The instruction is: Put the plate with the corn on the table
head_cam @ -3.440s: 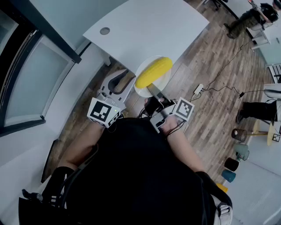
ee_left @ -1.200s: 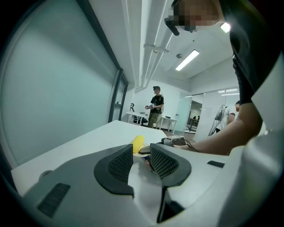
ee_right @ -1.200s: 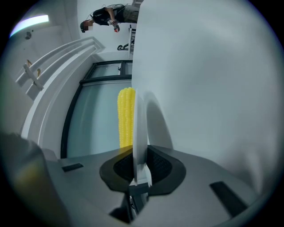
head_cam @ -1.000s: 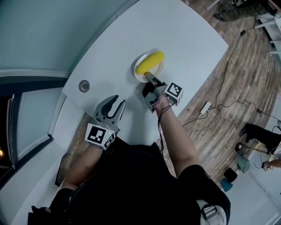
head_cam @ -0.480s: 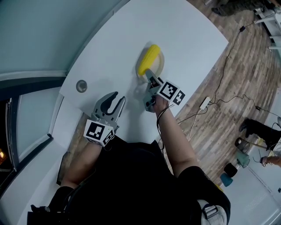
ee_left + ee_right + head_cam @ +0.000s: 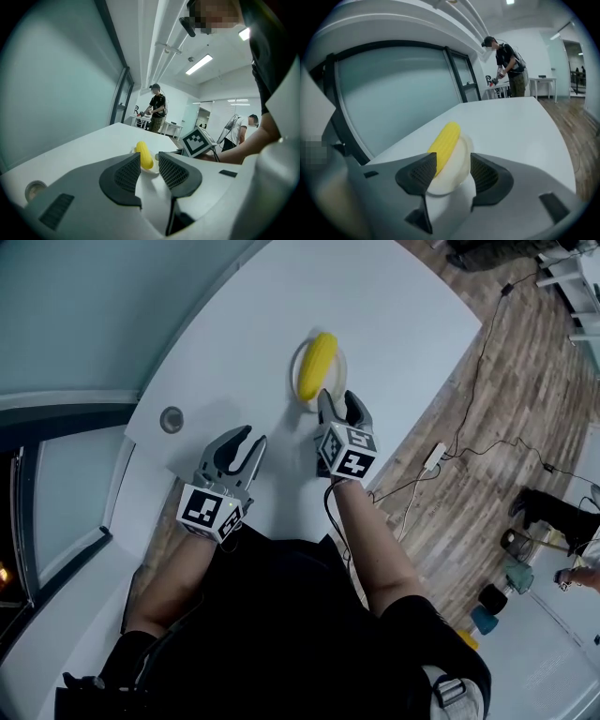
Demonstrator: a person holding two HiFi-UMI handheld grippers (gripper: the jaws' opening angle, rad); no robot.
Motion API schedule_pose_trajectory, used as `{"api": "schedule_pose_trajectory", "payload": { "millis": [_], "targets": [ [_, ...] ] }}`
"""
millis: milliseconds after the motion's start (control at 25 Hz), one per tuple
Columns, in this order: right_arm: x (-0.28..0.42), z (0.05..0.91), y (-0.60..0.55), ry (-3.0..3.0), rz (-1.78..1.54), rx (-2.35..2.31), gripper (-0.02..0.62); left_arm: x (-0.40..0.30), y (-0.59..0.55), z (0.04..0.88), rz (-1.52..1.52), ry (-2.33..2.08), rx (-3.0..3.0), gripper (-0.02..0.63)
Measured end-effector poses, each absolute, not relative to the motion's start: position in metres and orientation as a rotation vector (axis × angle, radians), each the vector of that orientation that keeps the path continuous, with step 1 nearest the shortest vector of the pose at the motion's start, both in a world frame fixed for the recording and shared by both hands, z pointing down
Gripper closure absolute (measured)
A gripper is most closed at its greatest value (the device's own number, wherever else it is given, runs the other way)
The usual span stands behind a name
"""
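Note:
A yellow corn cob [image 6: 317, 364] lies on a small white plate [image 6: 338, 364] that rests on the white table [image 6: 394, 306]. My right gripper [image 6: 339, 399] is at the plate's near edge and its jaws are opening. In the right gripper view the plate's near rim [image 6: 457, 165] sits between the pads without either pressing on it, and the corn [image 6: 444, 142] lies just beyond. My left gripper [image 6: 236, 448] hovers open and empty over the table, left of the plate. Past its own jaws [image 6: 149, 158] it looks at the corn [image 6: 144, 153].
A round metal grommet [image 6: 171, 419] is set into the table left of the left gripper. The table's rounded edge runs close behind the right gripper, with wood floor, a cable and a power strip [image 6: 433, 457] beyond. People stand far back in the room.
The plate with the corn came from above the floor onto the table and now rests there. The right gripper's jaws spread and let go of the rim. The left gripper barely moved.

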State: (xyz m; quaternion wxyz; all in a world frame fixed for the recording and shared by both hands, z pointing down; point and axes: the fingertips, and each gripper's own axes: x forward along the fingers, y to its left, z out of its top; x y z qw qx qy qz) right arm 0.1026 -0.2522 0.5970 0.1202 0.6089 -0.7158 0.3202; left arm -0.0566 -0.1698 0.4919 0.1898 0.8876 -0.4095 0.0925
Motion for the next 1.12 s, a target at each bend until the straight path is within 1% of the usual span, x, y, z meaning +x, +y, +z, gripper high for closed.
{"api": "schedule_pose_trajectory", "payload": {
  "millis": [160,440,480,560,640,840,920,960,1120],
  "targets": [
    [0.102,0.559,-0.248,-2.173,0.688,1.777,0.382,-0.049,-0.176,0.482,0.241,-1.151,2.535,0.483],
    [0.098,0.453,-0.220,-2.365,0.325,1.784,0.387,-0.017,-0.192,0.429,0.137,-1.143,2.677,0.483],
    [0.101,0.438,-0.214,-2.374,0.269,1.803,0.420,-0.011,-0.192,0.419,0.114,-1.139,2.704,0.483],
    [0.107,0.410,-0.200,-2.382,0.161,1.852,0.518,0.001,-0.189,0.398,0.067,-1.130,2.757,0.483],
    [0.111,0.384,-0.184,-2.408,0.082,1.893,0.588,0.012,-0.183,0.376,0.022,-1.133,2.804,0.483],
    [0.112,0.338,-0.148,-2.519,0.013,1.913,0.594,0.034,-0.163,0.336,-0.049,-1.170,2.874,0.485],
    [0.111,0.330,-0.137,-2.532,-0.004,1.902,0.594,0.037,-0.153,0.328,-0.066,-1.196,2.880,0.552],
    [0.110,0.327,-0.135,-2.535,-0.007,1.894,0.594,0.037,-0.151,0.327,-0.072,-1.209,2.882,0.571],
    [0.106,0.321,-0.130,-2.552,-0.021,1.873,0.594,0.037,-0.146,0.325,-0.065,-1.218,2.881,0.593]
  ]
}}
